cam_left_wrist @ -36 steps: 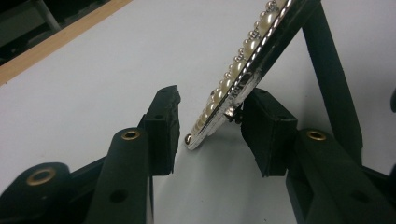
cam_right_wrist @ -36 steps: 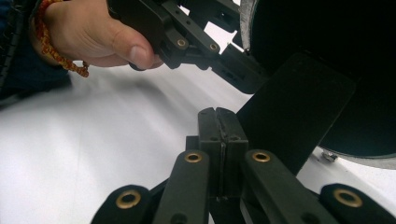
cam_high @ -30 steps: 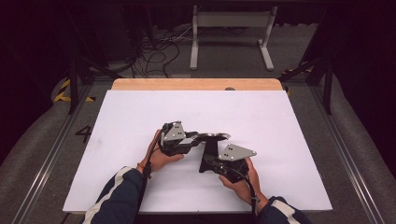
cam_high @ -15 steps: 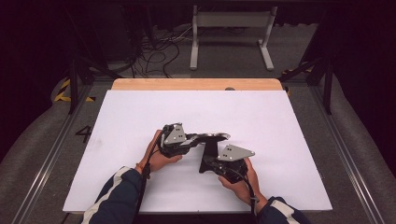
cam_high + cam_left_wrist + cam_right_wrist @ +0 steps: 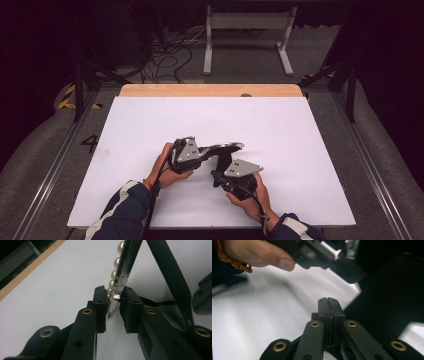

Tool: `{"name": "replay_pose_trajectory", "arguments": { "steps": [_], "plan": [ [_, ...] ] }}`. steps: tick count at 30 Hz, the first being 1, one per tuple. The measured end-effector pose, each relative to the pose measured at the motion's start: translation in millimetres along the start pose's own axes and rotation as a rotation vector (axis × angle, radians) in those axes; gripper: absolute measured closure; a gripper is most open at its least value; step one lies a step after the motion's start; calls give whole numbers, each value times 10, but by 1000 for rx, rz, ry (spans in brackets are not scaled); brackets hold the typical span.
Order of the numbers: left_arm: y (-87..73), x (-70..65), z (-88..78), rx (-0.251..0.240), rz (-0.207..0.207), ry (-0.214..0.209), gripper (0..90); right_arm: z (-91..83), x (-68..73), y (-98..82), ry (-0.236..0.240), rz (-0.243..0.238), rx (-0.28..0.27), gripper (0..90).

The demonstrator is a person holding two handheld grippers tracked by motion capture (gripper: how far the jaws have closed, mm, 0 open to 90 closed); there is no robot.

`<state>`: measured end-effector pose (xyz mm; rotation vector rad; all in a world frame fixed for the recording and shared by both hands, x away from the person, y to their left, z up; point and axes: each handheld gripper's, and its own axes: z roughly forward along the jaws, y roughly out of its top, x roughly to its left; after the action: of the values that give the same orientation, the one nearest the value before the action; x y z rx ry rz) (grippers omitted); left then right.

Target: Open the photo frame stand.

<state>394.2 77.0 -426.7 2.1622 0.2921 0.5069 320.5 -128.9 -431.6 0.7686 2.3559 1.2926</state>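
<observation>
On the white counter (image 5: 150, 130), 2 tools work close together near the middle. The left tool (image 5: 113, 305) has 1 flat silver strip (image 5: 122, 272) between its 2 pads; a row of cream pearls (image 5: 115, 263) runs along the strip's far face, 4 of them countable in the left gripper view. Its jaws have just been closing, and both pads now touch the strip's end, so it is grasping it. In the high view the strip (image 5: 226, 147) sticks out from the left tool (image 5: 212, 150) above the counter. The right tool (image 5: 328, 305) is clenched on nothing, its 2 pads pressed flat together, and sits just beside the strip in the high view (image 5: 220, 172).
</observation>
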Motion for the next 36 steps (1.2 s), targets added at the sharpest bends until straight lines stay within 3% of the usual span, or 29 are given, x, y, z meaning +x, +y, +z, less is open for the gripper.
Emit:
{"name": "replay_pose_trajectory", "arguments": {
  "steps": [6,11,14,18,21,24,36],
  "plan": [
    [-11,3,1,-9,-10,-6,754,158,120,-30,-21,-21,45,900],
    [-61,51,26,-44,-73,-45,735,226,126,-69,-34,-11,68,900],
    [-91,68,112,-30,-100,-52,629,225,106,-73,-43,1,65,900],
    [-125,81,228,-13,-126,-56,604,238,119,-76,-52,-1,69,900],
    [-134,75,265,-6,-124,-47,661,252,128,-81,-57,1,74,900],
    [-130,47,267,5,-96,-43,726,249,126,-83,-57,9,74,900],
    [-114,17,238,29,-41,-11,770,222,58,-106,-60,47,77,900]
  ]
}}
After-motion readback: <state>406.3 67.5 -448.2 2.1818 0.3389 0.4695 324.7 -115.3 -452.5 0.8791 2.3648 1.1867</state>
